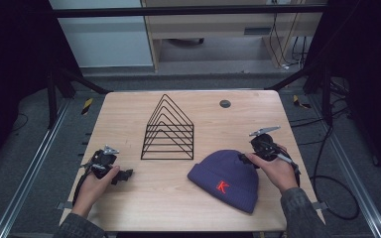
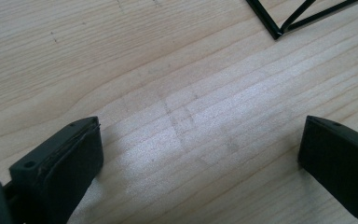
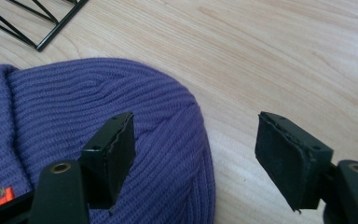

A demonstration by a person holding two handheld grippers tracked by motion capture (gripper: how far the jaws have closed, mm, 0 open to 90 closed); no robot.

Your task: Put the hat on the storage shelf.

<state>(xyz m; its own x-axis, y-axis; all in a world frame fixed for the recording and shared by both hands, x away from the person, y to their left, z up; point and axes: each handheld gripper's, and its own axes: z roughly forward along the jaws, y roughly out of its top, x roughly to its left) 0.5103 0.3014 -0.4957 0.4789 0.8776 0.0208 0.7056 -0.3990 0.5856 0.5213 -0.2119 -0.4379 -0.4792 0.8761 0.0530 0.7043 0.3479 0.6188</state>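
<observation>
Purple knit beanie (image 1: 226,179): lies flat on the counter (image 1: 144,198), near right of centre, with an orange-red "K" patch on its near face. In the right gripper view the ribbed crown (image 3: 98,116) lies beneath the left jaw, and an orange label edge shows at the lower left.

Right tongs (image 1: 245,157): held in the right hand (image 1: 278,171) at the beanie's right edge. Jaws spread, pinching nothing; one jaw over the knit, the other over bare wood.

Left tongs (image 1: 124,174): held in the left hand (image 1: 96,184) at the near left of the counter, well apart from the beanie. Jaws spread wide over bare wood, gripping nothing.

Black wire rack (image 1: 168,131): triangular frames, standing at the counter's centre, just far-left of the beanie.

Dark round disc (image 1: 224,103): far side of the counter.
</observation>
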